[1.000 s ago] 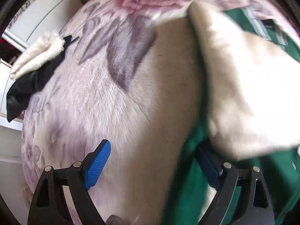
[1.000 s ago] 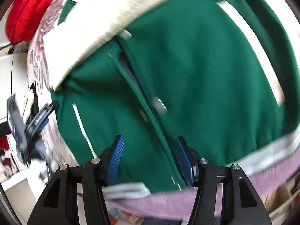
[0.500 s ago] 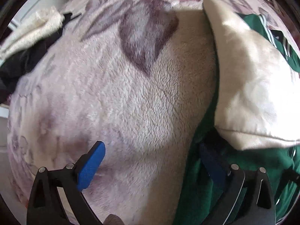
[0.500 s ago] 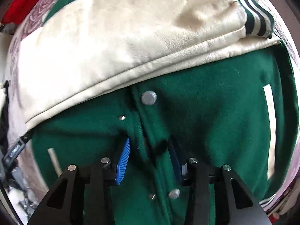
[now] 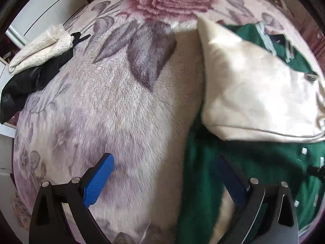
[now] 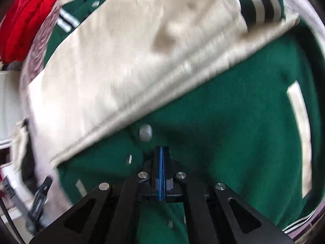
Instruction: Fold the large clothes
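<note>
A green varsity jacket (image 6: 233, 126) with cream sleeves (image 6: 126, 65) lies on a floral blanket, one cream sleeve folded across its front. My right gripper (image 6: 161, 152) is shut on the jacket's front placket just below a silver snap button (image 6: 145, 132). In the left wrist view the jacket (image 5: 254, 162) and its cream sleeve (image 5: 254, 93) lie at the right. My left gripper (image 5: 164, 174) is open over the jacket's left edge, its right finger above green cloth, its left finger above the blanket.
The pink floral blanket (image 5: 113, 105) covers the bed. A cream towel (image 5: 40, 50) and a black garment (image 5: 26, 83) lie at its left edge. A red cushion (image 6: 24, 24) sits at the far end. White furniture (image 5: 46, 6) stands beside the bed.
My right gripper moved onto the jacket front and closed on the placket. My left gripper pulled back slightly and stayed open.
</note>
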The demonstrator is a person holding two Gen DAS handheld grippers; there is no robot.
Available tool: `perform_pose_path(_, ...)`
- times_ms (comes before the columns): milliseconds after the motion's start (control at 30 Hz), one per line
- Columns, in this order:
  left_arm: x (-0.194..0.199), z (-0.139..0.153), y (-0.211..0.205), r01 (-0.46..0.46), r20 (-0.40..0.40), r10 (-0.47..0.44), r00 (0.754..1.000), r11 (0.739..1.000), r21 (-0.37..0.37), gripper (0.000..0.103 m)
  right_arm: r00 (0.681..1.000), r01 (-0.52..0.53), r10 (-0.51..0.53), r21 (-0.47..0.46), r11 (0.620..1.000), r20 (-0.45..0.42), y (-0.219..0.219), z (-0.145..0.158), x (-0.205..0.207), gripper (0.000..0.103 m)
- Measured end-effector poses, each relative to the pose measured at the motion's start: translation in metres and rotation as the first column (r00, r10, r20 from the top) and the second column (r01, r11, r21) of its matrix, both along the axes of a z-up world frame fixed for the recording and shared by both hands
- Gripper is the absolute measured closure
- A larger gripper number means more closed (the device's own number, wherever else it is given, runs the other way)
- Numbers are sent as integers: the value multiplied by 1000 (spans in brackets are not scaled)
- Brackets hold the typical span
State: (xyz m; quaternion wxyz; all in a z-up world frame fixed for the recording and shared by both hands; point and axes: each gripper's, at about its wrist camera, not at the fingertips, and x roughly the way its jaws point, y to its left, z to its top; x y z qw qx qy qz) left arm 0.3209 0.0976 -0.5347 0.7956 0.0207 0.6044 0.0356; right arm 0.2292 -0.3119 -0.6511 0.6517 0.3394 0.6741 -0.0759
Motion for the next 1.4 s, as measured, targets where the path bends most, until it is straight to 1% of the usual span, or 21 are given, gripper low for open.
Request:
perform_pose_path(100, -16, 19, -12, 10, 6, -10, 1000, 1000, 9, 0, 999, -37, 36, -19, 999, -34, -25, 30, -40, 100)
perform_pose_path(167, -28, 30, -27, 19, -11, -19, 1000, 1000, 21, 0, 998, -50, 46, -79, 996, -52, -40, 51, -83, 89)
perform_pose_path(233, -34, 36, -37, 27, -14, -26, 1000, 999, 21, 0, 995, -73, 63, -148, 986, -72, -59, 76, -100, 43)
perform_pose_path(300, -44, 45, -54, 12, -5, -12, 1000, 999, 36, 0, 993, -97, 80, -214, 972, -87, -109, 96, -120, 32)
perform_pose_path(367, -53, 49, -69, -25, 5, 25, 1000, 998, 61, 0, 990, -125, 104, -236, 964, -98, -150, 107, -134, 32)
perform_pose_path(433, -61, 46, -88, -68, -6, 69, 998, 994, 80, 0, 985, -161, 139, -248, 955, -104, -170, 100, -123, 32)
perform_pose_path(533, -76, 36, -122, -149, -34, 155, 987, 978, 149, 0, 981, -191, 177, -247, 950, -78, -146, 63, -61, 31)
perform_pose_path(667, -94, 28, -158, -246, -47, 262, 964, 945, 217, 0, 958, -284, 283, -259, 923, -44, -173, 16, -1, 32)
perform_pose_path(767, -105, 21, -180, -304, -59, 325, 944, 925, 229, 0, 931, -355, 364, -204, 912, 10, -185, -11, 31, 32)
perform_pose_path(800, -108, 20, -186, -311, -58, 332, 941, 922, 230, 0, 918, -385, 396, -213, 898, 9, -186, -16, 36, 36)
perform_pose_path(833, -111, 19, -192, -315, -52, 337, 940, 917, 245, 0, 911, -398, 413, -255, 881, 6, -189, -21, 40, 62)
perform_pose_path(867, -113, 17, -197, -313, -47, 336, 941, 913, 262, 0, 918, -376, 397, -300, 877, 11, -196, -23, 39, 60)
perform_pose_path(900, -115, 15, -201, -310, -43, 335, 941, 907, 284, 0, 947, -298, 319, -244, 923, 48, -217, -29, 35, 60)
perform_pose_path(933, -116, 15, -203, -309, -39, 336, 941, 902, 301, 0, 962, -254, 269, -195, 947, 54, -227, -34, 31, 60)
perform_pose_path(967, -118, 15, -204, -314, -30, 341, 940, 894, 319, 0, 966, -241, 252, -166, 956, 51, -234, -34, 28, 60)
perform_pose_path(1067, -113, 21, -195, -361, 6, 381, 924, 870, 335, 0, 946, -322, 322, -138, 937, -28, -232, -18, 27, 57)
perform_pose_path(1100, -107, 23, -189, -390, 13, 408, 913, 863, 320, 0, 948, -318, 316, -77, 945, -37, -238, -5, 25, 57)
perform_pose_path(1200, -71, 23, -172, -443, 45, 452, 891, 845, 300, 0, 943, -332, 330, 28, 943, 46, -244, 43, 36, 55)
perform_pose_path(1233, -52, 19, -166, -444, 57, 451, 890, 835, 325, 0, 936, -348, 344, 40, 937, 75, -241, 55, 44, 44)
perform_pose_path(1300, -19, 8, -155, -450, 63, 457, 887, 825, 343, 0, 909, -405, 388, 103, 908, 154, -222, 77, 79, 36)
perform_pose_path(1400, 27, -16, -135, -467, 56, 479, 876, 812, 350, 0, 876, -466, 417, 200, 862, 244, -173, 81, 149, 36)
